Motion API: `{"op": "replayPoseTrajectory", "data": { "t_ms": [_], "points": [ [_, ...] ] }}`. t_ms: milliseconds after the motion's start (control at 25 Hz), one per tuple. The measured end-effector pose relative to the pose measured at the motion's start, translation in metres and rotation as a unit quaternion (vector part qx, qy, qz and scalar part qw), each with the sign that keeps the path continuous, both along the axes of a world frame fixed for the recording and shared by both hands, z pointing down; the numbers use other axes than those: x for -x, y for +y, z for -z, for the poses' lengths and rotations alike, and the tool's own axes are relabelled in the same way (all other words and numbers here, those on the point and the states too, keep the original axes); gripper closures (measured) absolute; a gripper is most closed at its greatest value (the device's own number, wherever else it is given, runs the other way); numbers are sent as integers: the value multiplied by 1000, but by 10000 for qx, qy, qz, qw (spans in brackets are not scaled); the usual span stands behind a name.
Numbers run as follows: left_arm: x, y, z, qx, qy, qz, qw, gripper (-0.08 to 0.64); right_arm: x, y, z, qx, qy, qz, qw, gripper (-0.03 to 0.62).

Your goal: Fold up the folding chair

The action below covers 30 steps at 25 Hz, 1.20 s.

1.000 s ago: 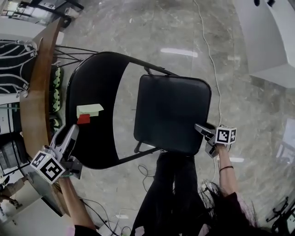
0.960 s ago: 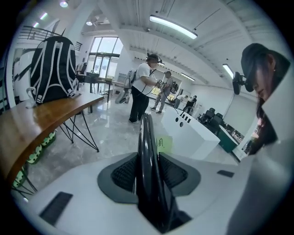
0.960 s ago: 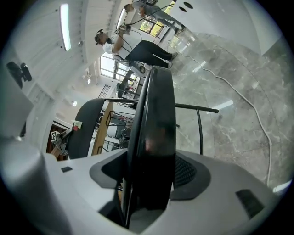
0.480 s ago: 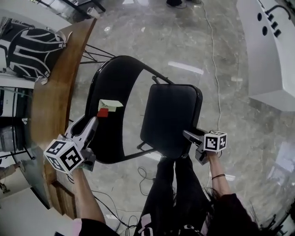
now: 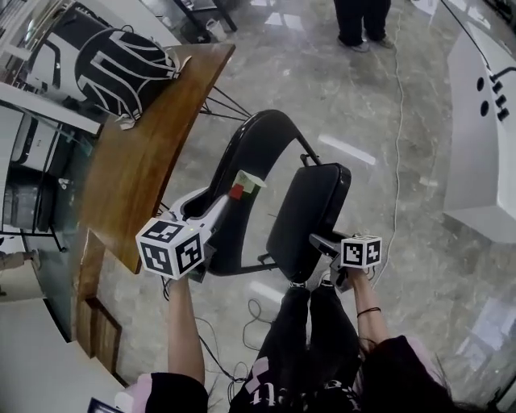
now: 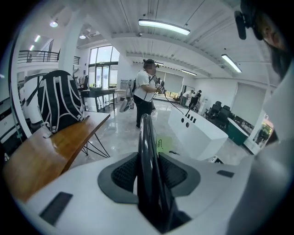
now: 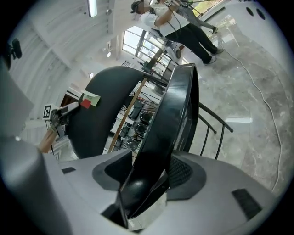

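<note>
The black folding chair stands on the marble floor. Its backrest [image 5: 246, 149] carries a red and pale green tag [image 5: 242, 186]. The seat [image 5: 310, 214] is tipped up steeply toward the backrest. My left gripper [image 5: 219, 208] is shut on the backrest's side edge [image 6: 146, 137], which runs between its pads [image 6: 126, 176]. My right gripper [image 5: 321, 242] clamps the seat's front edge [image 7: 177, 105]; its jaws are closing on it. In the right gripper view the backrest [image 7: 98, 119] and the left gripper show behind the seat.
A wooden table [image 5: 145, 153] with a black backpack [image 5: 121, 64] stands close on the left. A white counter [image 5: 484, 137] is at the right, and a cable [image 5: 395, 121] runs along the floor. A person [image 5: 359, 20] stands farther off. My own legs [image 5: 310, 339] are below the chair.
The seat's front edge has risen with my right gripper, and the seat has swung from nearly flat to steep. My left gripper has lifted with the backrest.
</note>
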State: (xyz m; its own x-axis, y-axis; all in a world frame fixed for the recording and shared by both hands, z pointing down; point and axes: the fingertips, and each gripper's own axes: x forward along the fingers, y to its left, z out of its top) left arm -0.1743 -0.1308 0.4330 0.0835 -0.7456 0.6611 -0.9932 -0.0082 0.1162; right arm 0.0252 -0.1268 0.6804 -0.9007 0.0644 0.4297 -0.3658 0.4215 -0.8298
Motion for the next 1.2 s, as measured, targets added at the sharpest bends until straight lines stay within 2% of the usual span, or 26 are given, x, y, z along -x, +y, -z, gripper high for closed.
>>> {"op": "replayPoseTrajectory", "data": {
  "t_ms": [120,280,520,720,840,1040,1200],
  "points": [
    [0,2,9,23,-79,24,10000,428,23,5,12,5,72,247,9997,357],
    [4,1,15,31,-156,38,9999,428,47,2,24,146,23,214,9997,357],
    [24,2,23,36,-144,32,9999,428,84,6,32,-85,360,570,9977,382],
    [44,5,24,29,-124,25,9999,428,122,7,37,-32,401,502,9979,402],
    [61,7,27,1,-14,4,10000,428,153,9,41,-126,492,588,9970,402],
    [89,13,30,-115,391,-2,9992,430,205,14,45,-187,564,594,9965,414],
    [109,19,31,-97,346,115,9993,430,241,18,45,-197,574,639,9961,424]
  ]
}}
